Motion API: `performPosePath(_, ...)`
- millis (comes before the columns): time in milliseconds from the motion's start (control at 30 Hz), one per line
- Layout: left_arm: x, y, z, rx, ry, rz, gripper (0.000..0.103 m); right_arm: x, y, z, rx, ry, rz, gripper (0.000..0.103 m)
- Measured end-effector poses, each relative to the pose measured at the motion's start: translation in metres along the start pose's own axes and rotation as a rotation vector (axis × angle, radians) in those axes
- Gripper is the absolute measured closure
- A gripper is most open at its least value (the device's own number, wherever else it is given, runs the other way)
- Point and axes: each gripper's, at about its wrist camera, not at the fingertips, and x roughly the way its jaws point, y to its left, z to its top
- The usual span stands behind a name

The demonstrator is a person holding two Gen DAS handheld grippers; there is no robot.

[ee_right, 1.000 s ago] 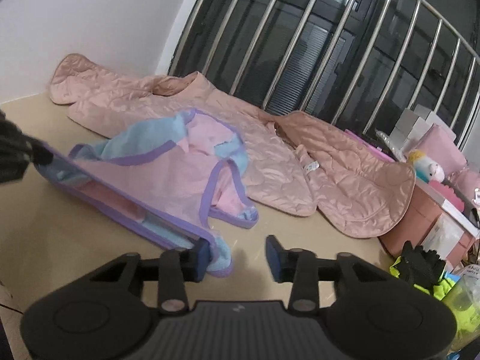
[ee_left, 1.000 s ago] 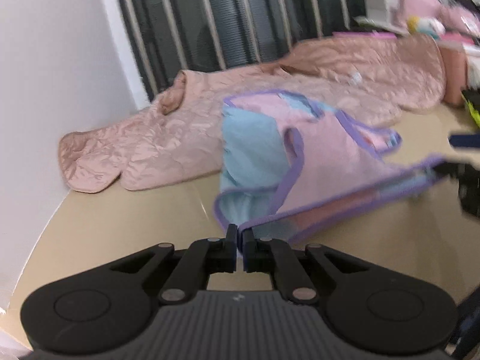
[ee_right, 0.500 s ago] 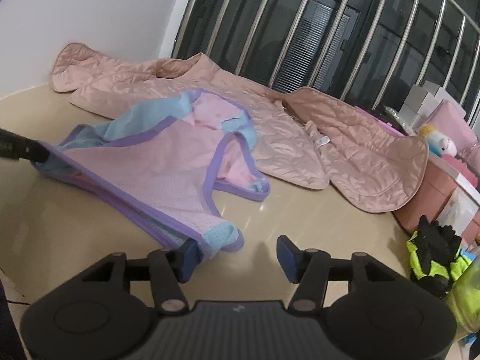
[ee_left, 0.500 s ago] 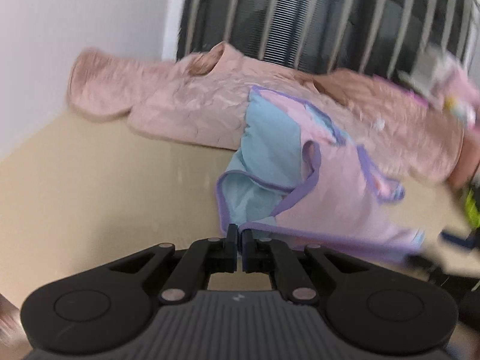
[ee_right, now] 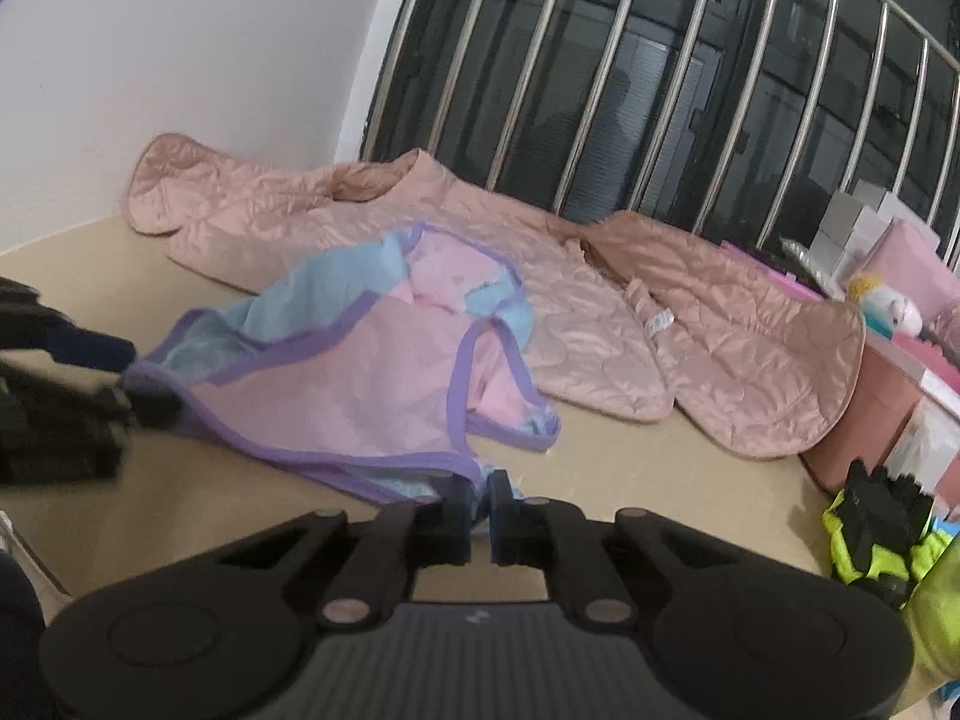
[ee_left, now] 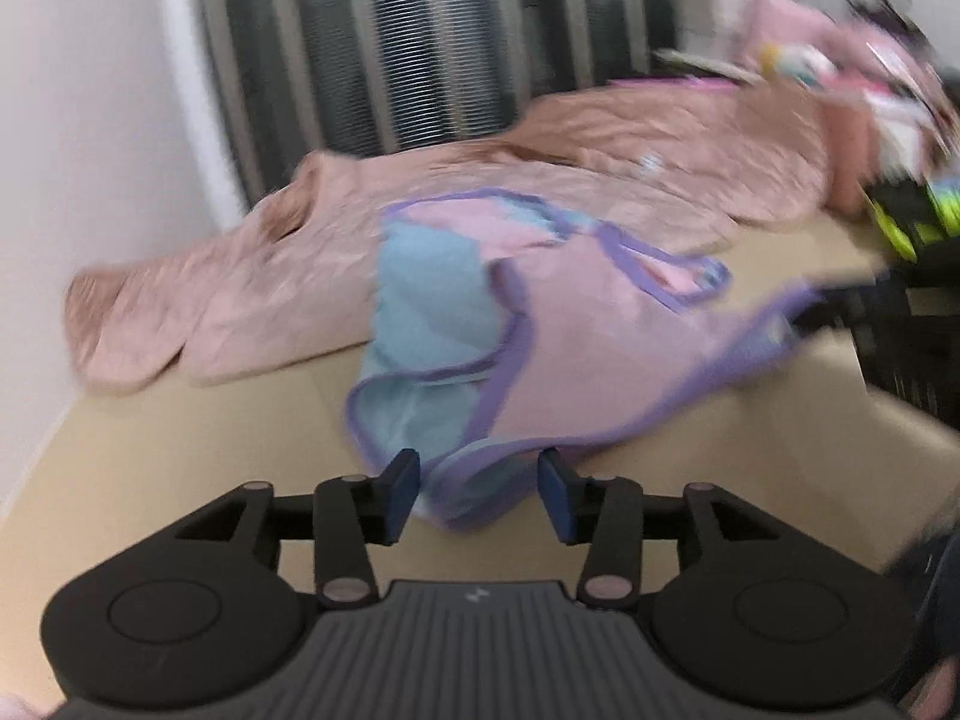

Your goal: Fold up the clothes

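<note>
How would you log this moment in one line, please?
left tongs: open | right tongs: shut on pink garment hem | table

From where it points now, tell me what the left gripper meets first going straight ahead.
The left gripper, open, would meet the purple-trimmed hem of the pink and blue garment, already lying between its fingertips.

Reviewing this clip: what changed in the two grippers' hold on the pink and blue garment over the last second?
The left gripper opened, letting go of the garment's purple-trimmed edge, which now lies between its fingers. The right gripper, open before, shut on the near corner. The quilted pink jacket behind stayed put.
</note>
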Motion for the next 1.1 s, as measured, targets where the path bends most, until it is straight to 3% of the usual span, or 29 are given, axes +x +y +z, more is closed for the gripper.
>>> performPosePath(133,0.007,-0.007,0.007,0.037,0.015,0.006,0.059,-0.008,0.002,0.006,-0.037,-0.031,-0.002,0.098)
performPosePath(233,0.012,-0.014,0.008,0.142,0.023,0.042,0.059,-0.013,0.004,0.007,-0.041,-0.042,-0.004,0.098)
performPosePath(267,0.012,-0.010,0.009,0.128,0.029,0.033,0.068,-0.014,0.003,0.008,-0.038,-0.046,-0.007,0.098)
performPosePath(300,0.013,-0.006,0.009,0.113,0.036,0.024,0.094,-0.015,0.002,0.009,-0.037,-0.050,-0.011,0.098)
performPosePath(333,0.014,-0.002,0.009,0.099,0.043,0.015,0.102,-0.016,0.001,0.010,-0.037,-0.053,-0.017,0.098)
performPosePath(467,0.007,0.023,0.010,-0.066,0.015,-0.009,0.102,-0.011,-0.001,0.008,-0.038,-0.028,-0.025,0.098)
performPosePath(533,0.003,0.031,0.011,-0.108,-0.001,0.014,0.102,-0.006,0.001,0.003,-0.042,0.007,-0.021,0.097)
performPosePath(600,0.000,0.038,0.013,-0.153,-0.007,0.009,0.102,-0.007,0.007,0.000,-0.054,0.002,-0.005,0.089)
performPosePath(667,-0.001,0.044,0.015,-0.191,-0.005,-0.005,0.102,-0.010,0.016,0.000,-0.084,-0.023,0.015,0.058)
performPosePath(733,-0.002,0.046,0.017,-0.207,-0.001,-0.009,0.102,-0.014,0.025,-0.001,-0.113,-0.048,0.034,0.051)
performPosePath(867,-0.005,0.044,0.021,-0.208,-0.009,-0.016,0.102,-0.012,0.042,0.000,-0.172,-0.081,0.052,0.051)
performPosePath(1100,-0.019,0.052,0.027,-0.269,-0.047,-0.037,0.102,0.018,0.057,-0.005,-0.279,-0.019,-0.046,0.051)
